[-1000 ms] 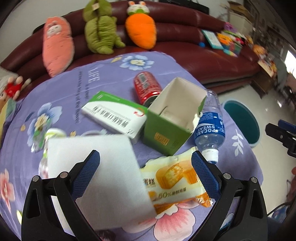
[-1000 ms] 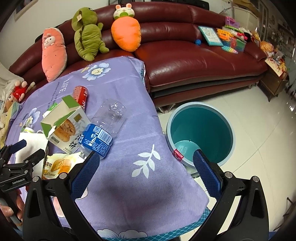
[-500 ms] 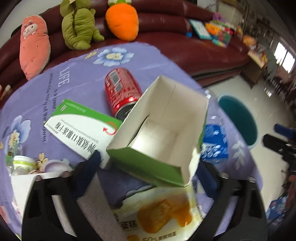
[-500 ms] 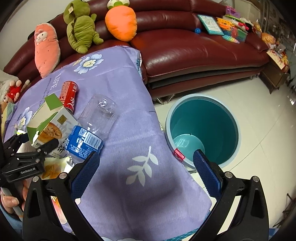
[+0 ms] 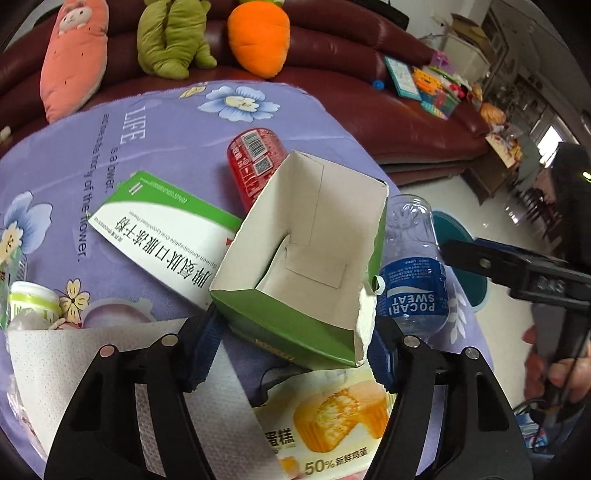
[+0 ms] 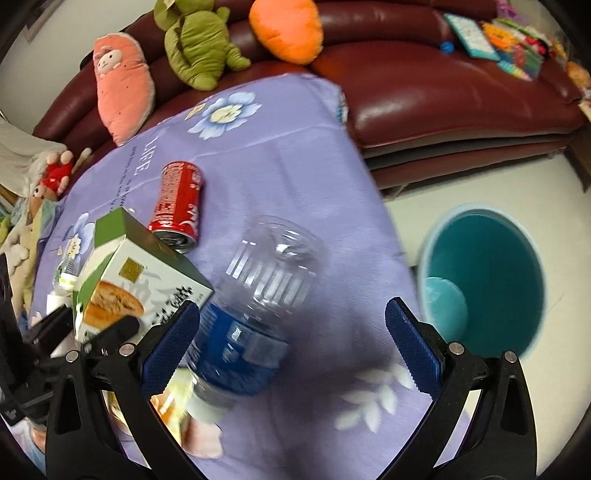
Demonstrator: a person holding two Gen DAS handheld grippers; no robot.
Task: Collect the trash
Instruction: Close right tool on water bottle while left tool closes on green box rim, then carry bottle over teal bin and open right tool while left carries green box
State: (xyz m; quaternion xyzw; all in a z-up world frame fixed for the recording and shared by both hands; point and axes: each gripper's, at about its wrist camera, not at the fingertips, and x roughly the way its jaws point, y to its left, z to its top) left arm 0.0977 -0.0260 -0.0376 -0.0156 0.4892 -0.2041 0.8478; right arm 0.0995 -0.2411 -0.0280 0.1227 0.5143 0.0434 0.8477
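An open green carton (image 5: 306,258) lies on the purple tablecloth, mouth toward me. My left gripper (image 5: 291,343) has its jaws on either side of the carton's near end, touching or nearly so; it also shows in the right wrist view (image 6: 136,280). A clear Pocari Sweat bottle (image 5: 412,273) lies right of the carton. My right gripper (image 6: 291,347) is open and hovers over that bottle (image 6: 258,306). A red can (image 5: 255,162), a green-white medicine box (image 5: 162,232), a cake wrapper (image 5: 328,417) and a paper towel (image 5: 122,384) lie around. A teal bin (image 6: 484,280) stands on the floor.
A dark red sofa (image 5: 388,103) with plush toys (image 5: 258,33) runs behind the table. A small white-green bottle (image 5: 33,299) lies at the left edge. The table edge drops off to the right toward the bin (image 5: 458,251).
My left gripper has moved forward from over the paper towel and wrapper and narrowed around the green carton. My right gripper has swung left from beside the bin to over the bottle.
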